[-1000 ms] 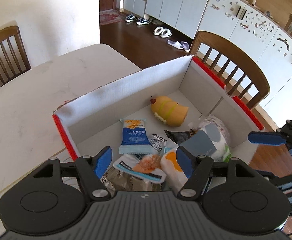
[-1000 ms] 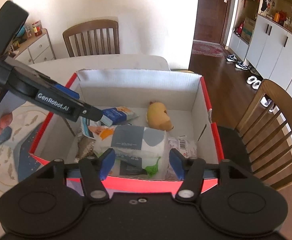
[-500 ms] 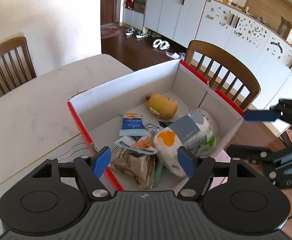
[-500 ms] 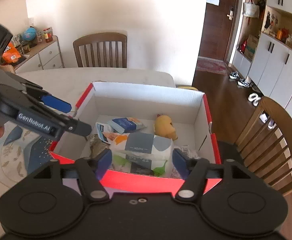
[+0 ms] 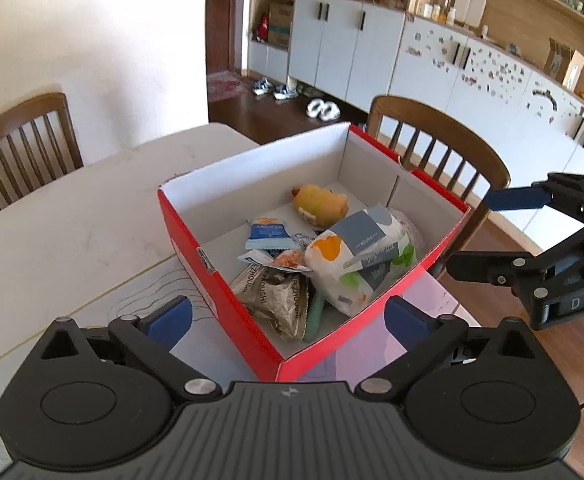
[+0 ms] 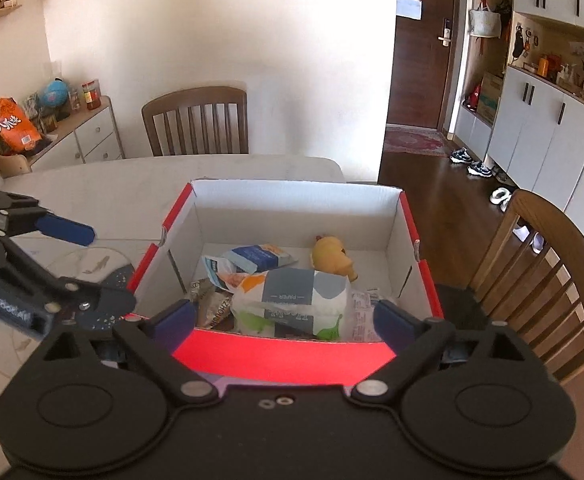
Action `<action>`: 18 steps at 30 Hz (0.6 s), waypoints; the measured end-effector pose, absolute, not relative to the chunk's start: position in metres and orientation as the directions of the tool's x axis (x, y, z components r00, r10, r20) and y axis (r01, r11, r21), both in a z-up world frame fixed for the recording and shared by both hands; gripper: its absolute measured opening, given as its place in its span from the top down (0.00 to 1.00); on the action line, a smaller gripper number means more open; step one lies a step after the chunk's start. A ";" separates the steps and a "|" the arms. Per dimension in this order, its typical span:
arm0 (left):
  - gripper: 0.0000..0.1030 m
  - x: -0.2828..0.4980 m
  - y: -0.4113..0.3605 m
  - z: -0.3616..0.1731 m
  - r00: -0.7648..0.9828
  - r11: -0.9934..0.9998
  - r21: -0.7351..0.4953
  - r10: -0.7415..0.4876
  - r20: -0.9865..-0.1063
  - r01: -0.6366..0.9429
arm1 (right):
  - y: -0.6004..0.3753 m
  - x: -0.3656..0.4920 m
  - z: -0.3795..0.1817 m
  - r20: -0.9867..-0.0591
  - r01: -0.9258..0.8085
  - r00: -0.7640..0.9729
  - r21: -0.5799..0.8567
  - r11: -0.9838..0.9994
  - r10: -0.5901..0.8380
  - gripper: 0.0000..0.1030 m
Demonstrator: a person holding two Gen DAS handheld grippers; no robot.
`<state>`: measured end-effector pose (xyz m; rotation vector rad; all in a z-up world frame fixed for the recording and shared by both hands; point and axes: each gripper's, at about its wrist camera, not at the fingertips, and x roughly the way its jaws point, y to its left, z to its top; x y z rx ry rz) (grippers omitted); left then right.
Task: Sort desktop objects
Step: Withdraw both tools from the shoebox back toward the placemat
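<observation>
A red cardboard box (image 5: 220, 300) (image 6: 288, 350) with white inner walls stands on the table. Inside lie a tissue pack (image 5: 360, 260) (image 6: 296, 300), a yellow plush toy (image 5: 320, 204) (image 6: 332, 260), a blue snack packet (image 5: 268, 234) (image 6: 258, 256) and a silver foil packet (image 5: 276, 300). My left gripper (image 5: 288, 316) is open and empty, held back above the box's near corner. My right gripper (image 6: 284, 318) is open and empty, above the box's near wall. Each gripper shows in the other's view, the right one (image 5: 548, 256) and the left one (image 6: 32, 272), both beside the box.
The box stands on a patterned mat (image 5: 424, 300) on a pale table (image 5: 72, 232). Wooden chairs stand at the far side (image 6: 196, 120) and the right side (image 6: 552, 272) (image 5: 436, 148). White cabinets (image 5: 452, 64) and a side dresser (image 6: 72, 136) line the walls.
Both grippers have pulled back and up from the box, still open. The box now looks smaller and its outer red walls show. The items inside have not moved.
</observation>
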<state>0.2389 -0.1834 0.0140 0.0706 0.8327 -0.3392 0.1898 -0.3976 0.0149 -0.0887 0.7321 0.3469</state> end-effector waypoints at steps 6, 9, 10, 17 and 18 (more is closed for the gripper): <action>0.00 0.224 -0.178 0.016 0.646 0.951 -0.093 -0.271 -0.713 0.296 | -0.400 0.182 0.013 -0.659 -0.314 0.703 0.053 0.948 0.269 0.06; 0.00 0.216 -0.177 0.017 0.656 0.952 -0.093 -0.269 -0.705 0.290 | -0.400 0.176 0.013 -0.653 -0.305 0.709 0.057 0.951 0.267 0.06; 0.00 0.213 -0.177 0.018 0.660 0.953 -0.094 -0.269 -0.702 0.288 | -0.399 0.174 0.013 -0.651 -0.302 0.712 0.055 0.952 0.263 0.06; 0.00 0.197 -0.176 0.019 0.656 0.955 -0.093 -0.262 -0.708 0.281 | -0.395 0.163 0.012 -0.645 -0.295 0.718 0.059 0.954 0.262 0.06; 0.00 0.194 -0.177 0.019 0.655 0.953 -0.082 -0.262 -0.708 0.293 | -0.393 0.162 0.012 -0.645 -0.296 0.718 0.057 0.954 0.261 0.06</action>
